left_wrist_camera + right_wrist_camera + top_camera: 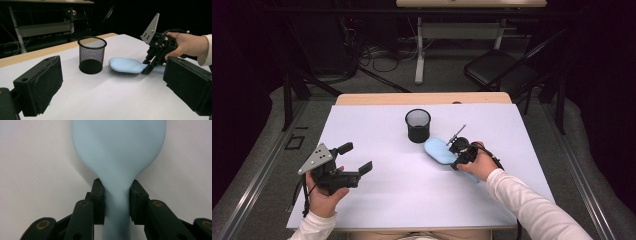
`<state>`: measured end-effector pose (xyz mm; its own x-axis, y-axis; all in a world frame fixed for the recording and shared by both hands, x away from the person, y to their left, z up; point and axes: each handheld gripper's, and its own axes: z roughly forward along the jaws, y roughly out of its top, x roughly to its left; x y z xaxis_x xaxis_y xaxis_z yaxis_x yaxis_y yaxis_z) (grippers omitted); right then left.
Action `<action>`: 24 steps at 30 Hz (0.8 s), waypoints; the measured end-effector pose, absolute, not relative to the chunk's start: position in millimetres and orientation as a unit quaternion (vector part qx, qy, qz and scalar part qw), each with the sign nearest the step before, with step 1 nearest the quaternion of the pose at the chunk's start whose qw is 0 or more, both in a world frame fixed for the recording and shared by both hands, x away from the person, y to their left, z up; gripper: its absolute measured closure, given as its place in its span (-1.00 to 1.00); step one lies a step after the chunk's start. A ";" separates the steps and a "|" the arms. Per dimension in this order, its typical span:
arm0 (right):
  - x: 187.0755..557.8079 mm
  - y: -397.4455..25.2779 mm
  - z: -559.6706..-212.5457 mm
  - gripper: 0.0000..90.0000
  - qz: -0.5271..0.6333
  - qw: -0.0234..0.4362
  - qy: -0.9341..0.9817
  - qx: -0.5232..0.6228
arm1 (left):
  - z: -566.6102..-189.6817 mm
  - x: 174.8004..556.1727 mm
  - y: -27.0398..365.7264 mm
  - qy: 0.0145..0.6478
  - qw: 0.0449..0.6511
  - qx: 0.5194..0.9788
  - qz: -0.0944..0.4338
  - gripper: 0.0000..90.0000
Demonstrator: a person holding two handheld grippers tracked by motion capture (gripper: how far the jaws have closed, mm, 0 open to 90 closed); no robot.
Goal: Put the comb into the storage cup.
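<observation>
Two tongs are seen over the white surface (387, 200). The right tongs (117, 200) are clenched on the neck of the pale blue hairbrush (126, 65), which lies bristles down, apparently resting on the surface. Just beyond the brush head, ahead of those tongs, a black mesh cup (418, 125) stands upright. The left tongs (357, 159) are held released, well apart from the brush.

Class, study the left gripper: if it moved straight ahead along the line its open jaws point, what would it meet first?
Probably the light blue hairbrush, lying bristles down near the middle of the left gripper view. The mesh cup stands a little left of that line, so the left gripper might pass it. Depth is hard to judge.
</observation>
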<state>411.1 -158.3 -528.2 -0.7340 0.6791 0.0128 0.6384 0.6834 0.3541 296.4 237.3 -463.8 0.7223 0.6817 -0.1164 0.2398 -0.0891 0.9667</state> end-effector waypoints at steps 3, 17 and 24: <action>409.7 -159.9 -525.1 0.54 0.170 0.059 0.915 0.360 | -464.2 296.6 237.4 0.324 0.593 0.713 0.187 -0.94; 400.2 -164.3 -507.4 0.55 0.206 0.070 0.908 0.358 | -464.4 296.9 237.2 0.325 0.591 0.714 0.187 -0.94; 396.7 -168.3 -494.5 0.55 0.219 0.071 0.904 0.360 | -464.7 297.5 236.6 0.325 0.591 0.715 0.183 -0.94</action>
